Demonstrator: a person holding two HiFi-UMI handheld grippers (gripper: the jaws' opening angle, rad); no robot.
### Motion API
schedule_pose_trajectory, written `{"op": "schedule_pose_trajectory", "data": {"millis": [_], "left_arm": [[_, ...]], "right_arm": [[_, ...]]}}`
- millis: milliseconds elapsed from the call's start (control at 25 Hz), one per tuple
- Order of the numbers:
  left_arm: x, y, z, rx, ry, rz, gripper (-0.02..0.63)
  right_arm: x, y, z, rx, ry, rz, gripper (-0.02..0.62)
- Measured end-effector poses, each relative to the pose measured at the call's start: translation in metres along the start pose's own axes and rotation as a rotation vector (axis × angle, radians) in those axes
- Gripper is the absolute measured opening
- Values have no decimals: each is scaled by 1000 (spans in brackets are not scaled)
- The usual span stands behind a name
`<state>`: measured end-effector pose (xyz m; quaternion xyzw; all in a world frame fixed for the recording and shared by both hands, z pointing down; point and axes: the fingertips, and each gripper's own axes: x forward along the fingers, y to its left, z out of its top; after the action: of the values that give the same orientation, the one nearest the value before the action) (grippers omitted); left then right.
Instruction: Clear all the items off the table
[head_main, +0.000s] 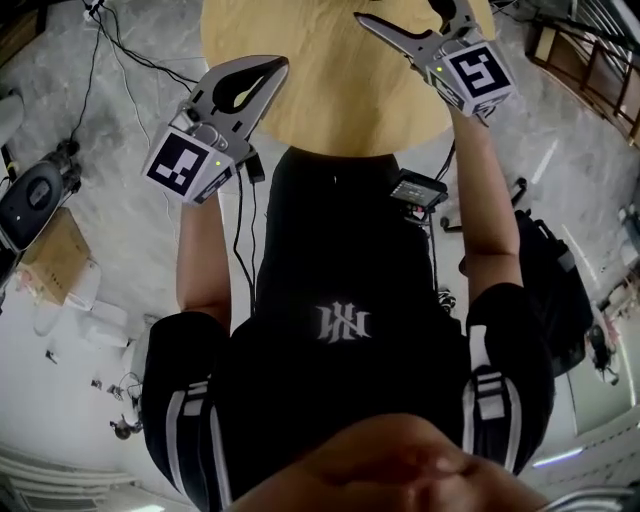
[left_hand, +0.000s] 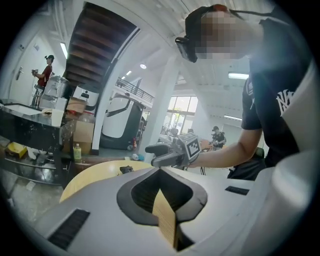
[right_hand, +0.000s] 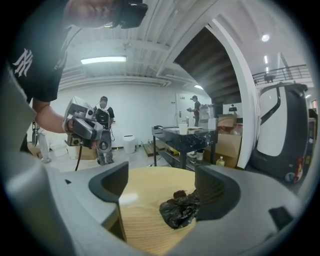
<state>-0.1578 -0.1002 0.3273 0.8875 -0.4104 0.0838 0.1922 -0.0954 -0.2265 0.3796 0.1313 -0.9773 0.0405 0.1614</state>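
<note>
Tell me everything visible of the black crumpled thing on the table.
The black bundle looks like crumpled, glossy thin plastic, wadded into an uneven lump. It lies on the pale wooden table, between the open jaws of the right gripper, next to one jaw, which hides its edge; whether they touch is unclear.

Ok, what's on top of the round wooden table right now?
A crumpled black bag lies on the table between the right tool's open jaws; one jaw covers its edge. Elsewhere only bare wood shows, though the head view cuts off the far side.
</note>
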Motion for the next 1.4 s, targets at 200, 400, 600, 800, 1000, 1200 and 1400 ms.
{"op": "schedule_pose_trajectory", "data": {"millis": [200,400,600,800,1000,1200,1400], "left_arm": [[13,5,-1,-20,-24,5,12],[30,-4,-22,-53,-25,-10,12],[42,8,-50,-85,11,-30,12],[46,15,-48,-97,-1,-37,12],[46,16,-42,-87,-18,-41,12],[45,16,-44,-93,-30,-39,12],[44,16,-45,-111,-37,-38,12]], "right_arm": [[30,-26,-23,-1,40,-11,542],[50,-34,-67,-68,125,37,548],[75,-46,-96,-83,196,41,548],[86,-47,-103,-138,246,28,530],[84,-53,-102,-159,261,3,455],[81,-56,-104,-189,270,-20,353],[83,-61,-107,-202,270,-36,232]]}}
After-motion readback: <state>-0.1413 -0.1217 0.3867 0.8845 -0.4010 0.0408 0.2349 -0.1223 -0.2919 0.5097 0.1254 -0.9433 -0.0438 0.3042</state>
